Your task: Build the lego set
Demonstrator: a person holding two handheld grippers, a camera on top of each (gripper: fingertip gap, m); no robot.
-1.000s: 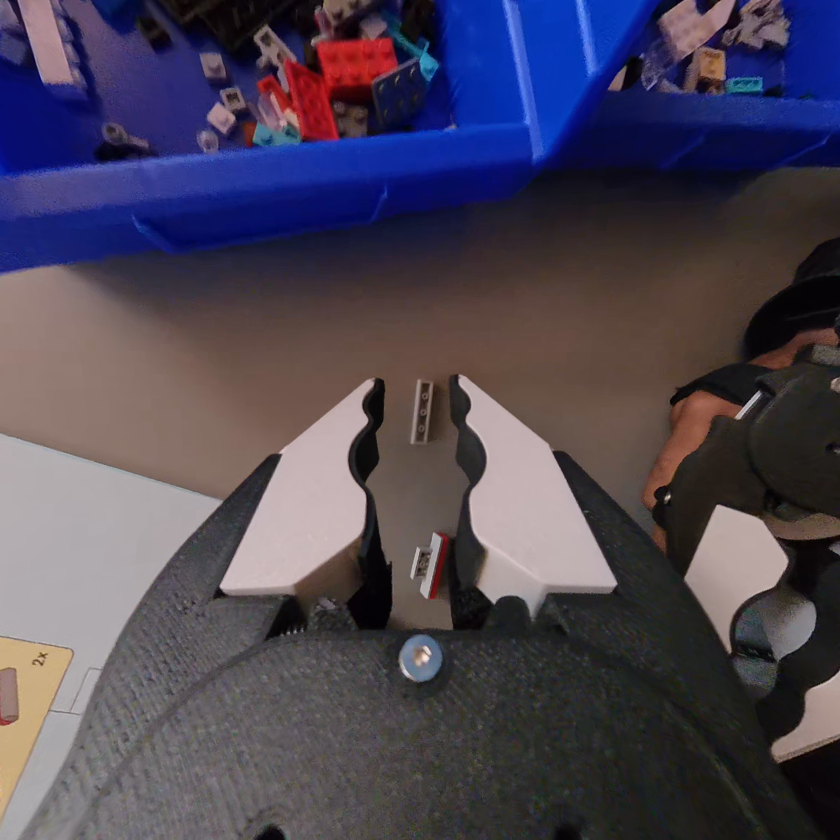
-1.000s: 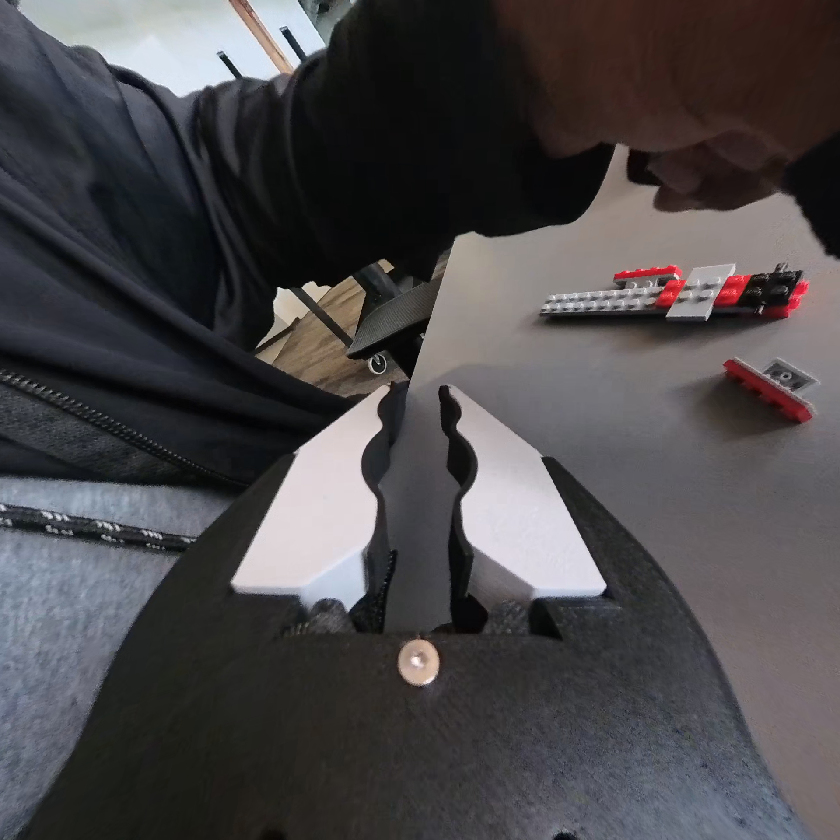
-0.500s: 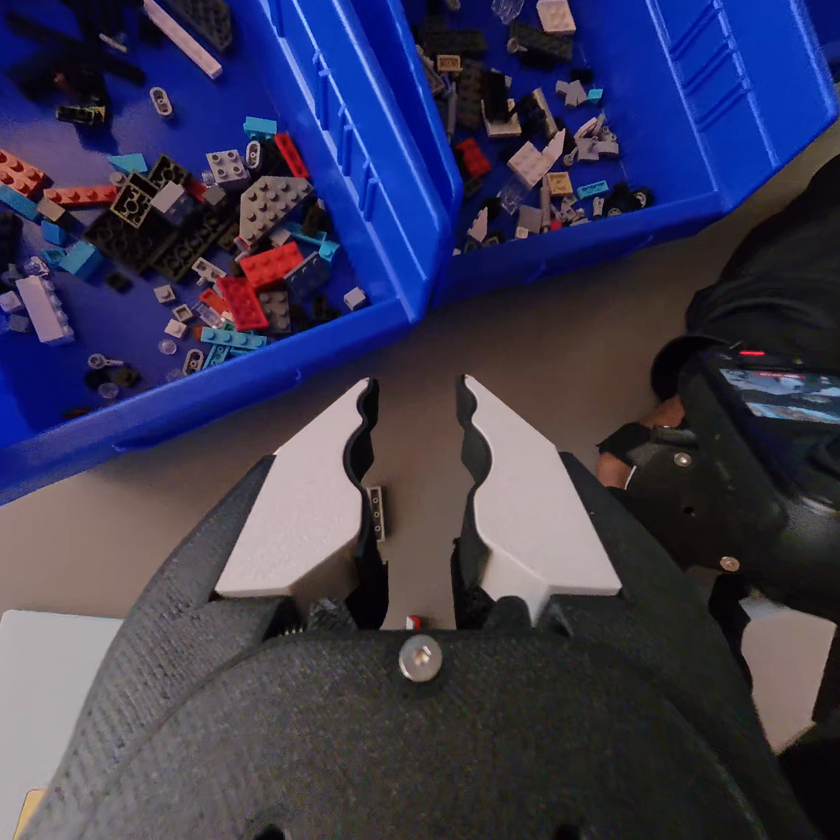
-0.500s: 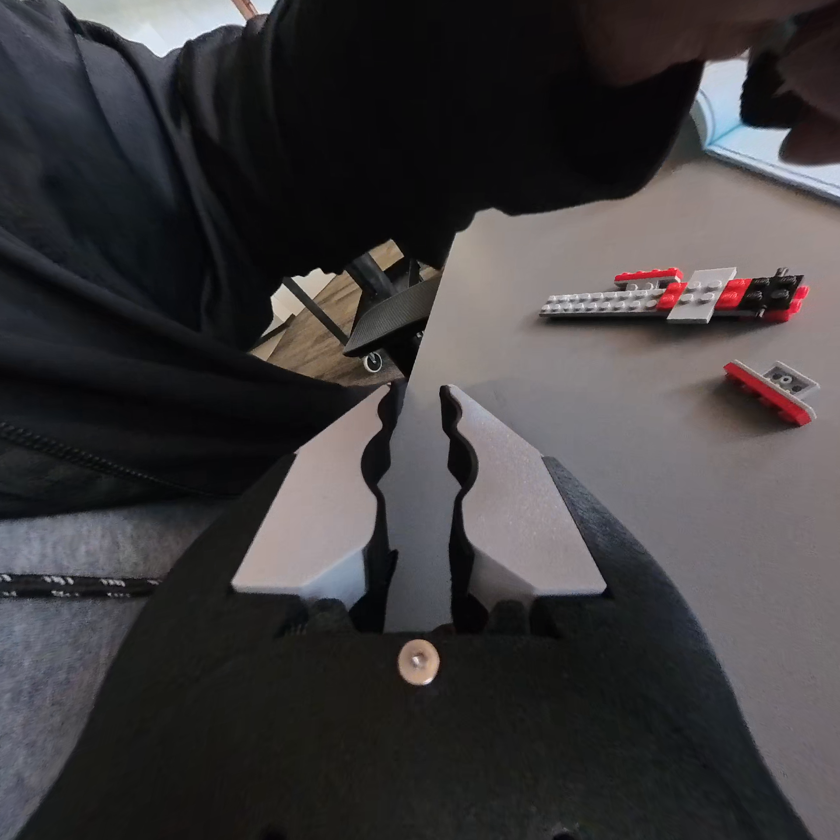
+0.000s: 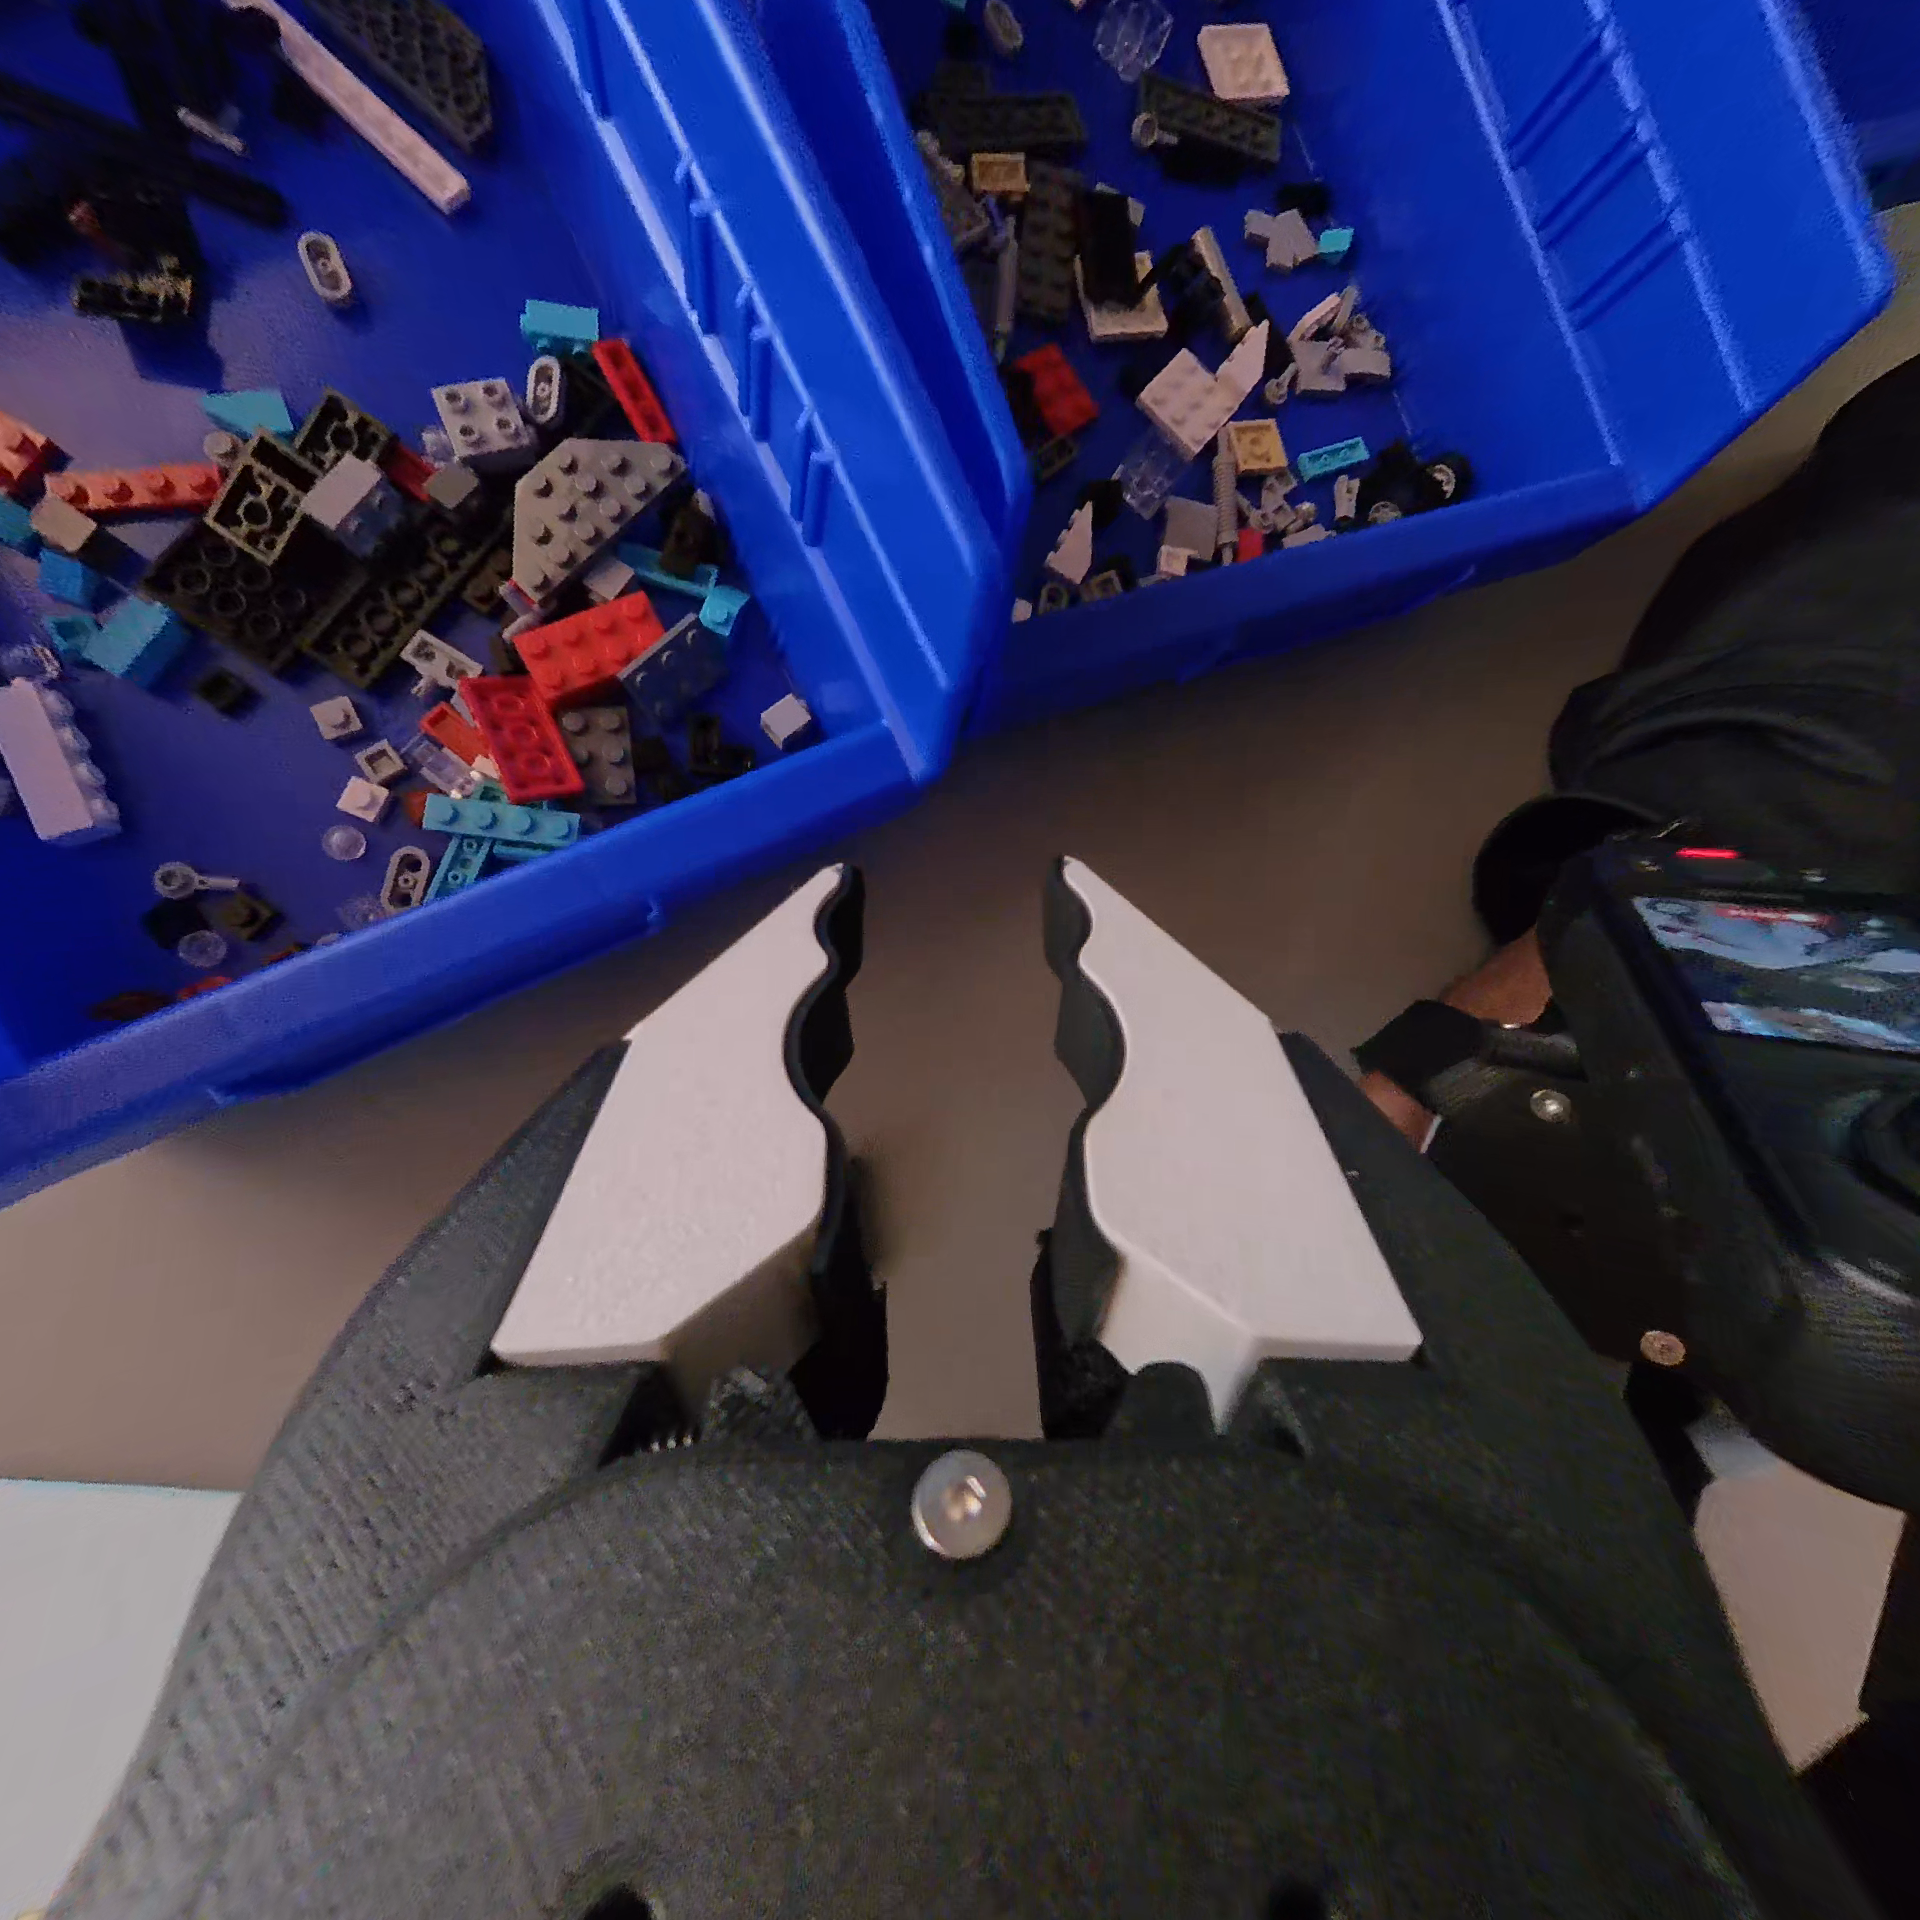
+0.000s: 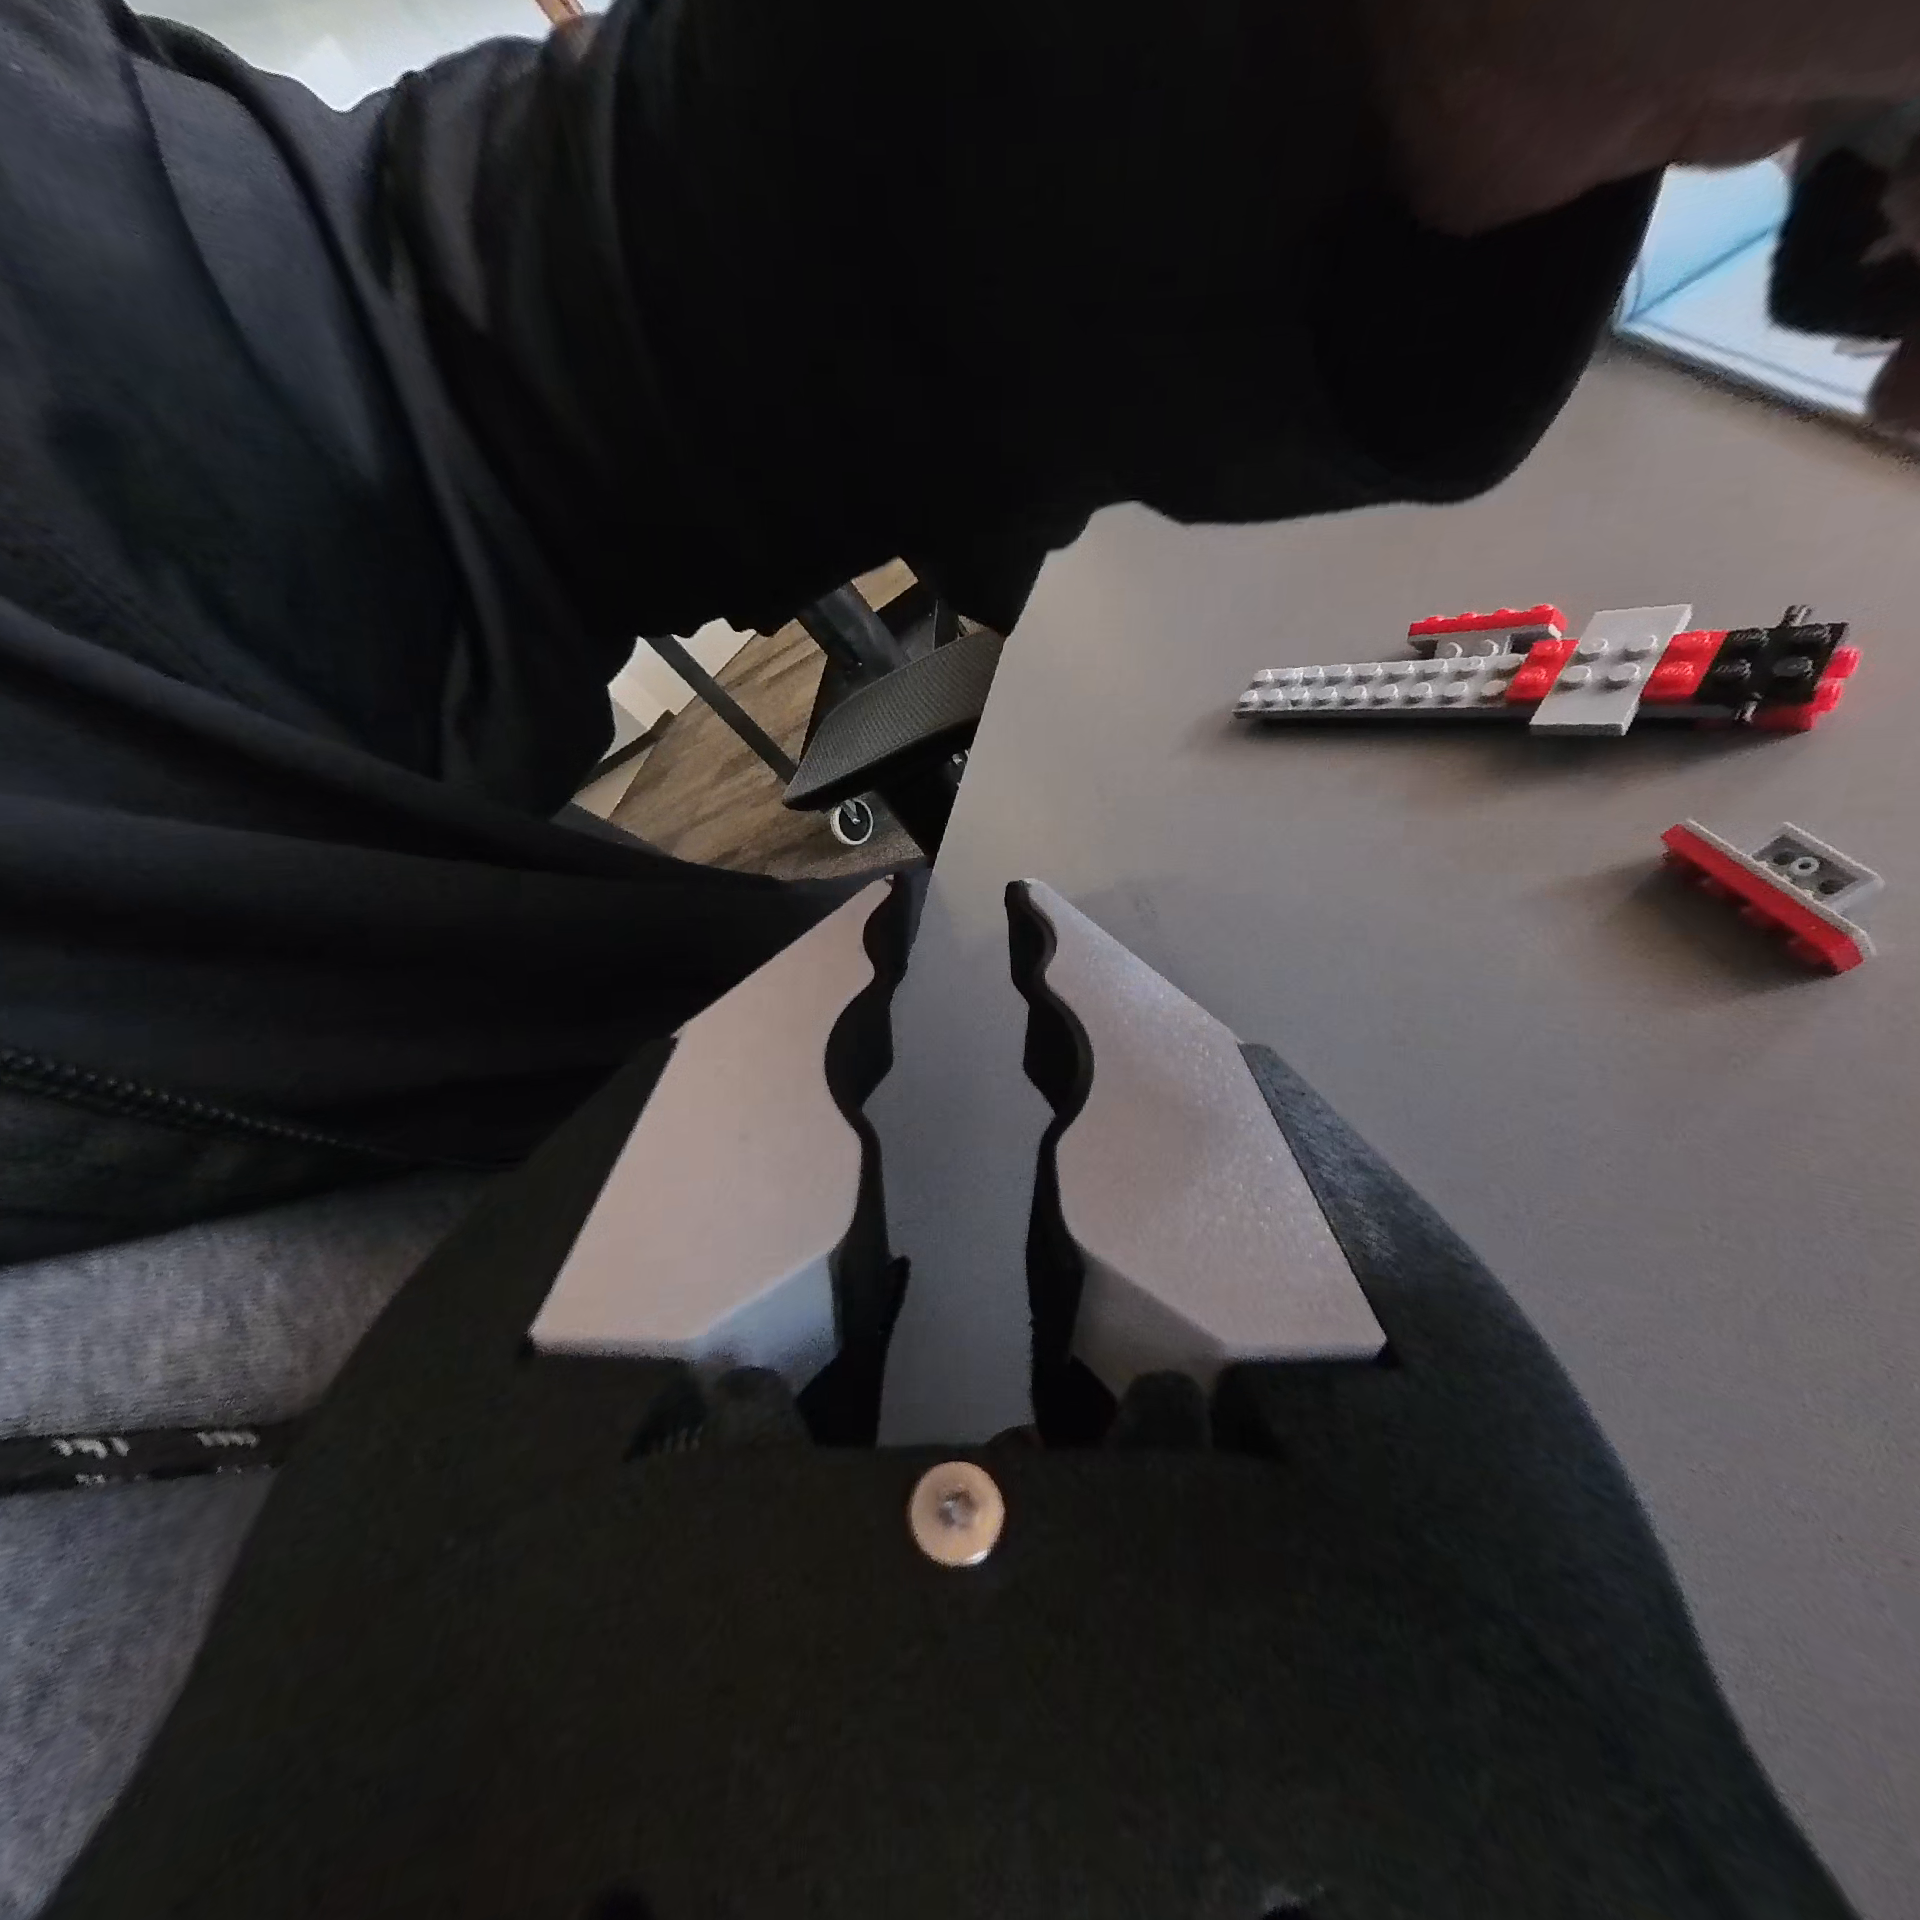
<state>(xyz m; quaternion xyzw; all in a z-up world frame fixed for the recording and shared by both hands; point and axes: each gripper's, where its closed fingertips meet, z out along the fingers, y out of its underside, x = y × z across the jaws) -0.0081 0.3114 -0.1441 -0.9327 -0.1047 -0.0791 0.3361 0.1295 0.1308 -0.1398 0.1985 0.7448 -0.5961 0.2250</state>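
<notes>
My left gripper [image 5: 951, 883] is open and empty above the grey table, just in front of two blue bins. The left bin [image 5: 436, 966] holds several loose red, black, grey and teal bricks. The right bin [image 5: 1299, 623] holds several small grey, black and tan pieces. My right gripper [image 6: 951, 894] is open and empty, low over the table near its edge. In the right wrist view a long grey, red and black build [image 6: 1548, 675] lies on the table at the far right. A small red and grey sub-assembly [image 6: 1766, 909] lies nearer, apart from it.
The other gripper and the hand holding it [image 5: 1662, 1122] are at the right in the left wrist view. White paper [image 5: 94, 1621] lies at the lower left. A person's dark sleeve [image 6: 831, 312] fills the top left of the right wrist view. The table edge [image 6: 971, 727] runs just beyond my right gripper. Tip to tip, the grippers are about 20 cm apart.
My left gripper has moved up and forward toward the bins; the small grey plate and the red and grey piece seen between its fingers have passed out of view. The right gripper has hardly moved.
</notes>
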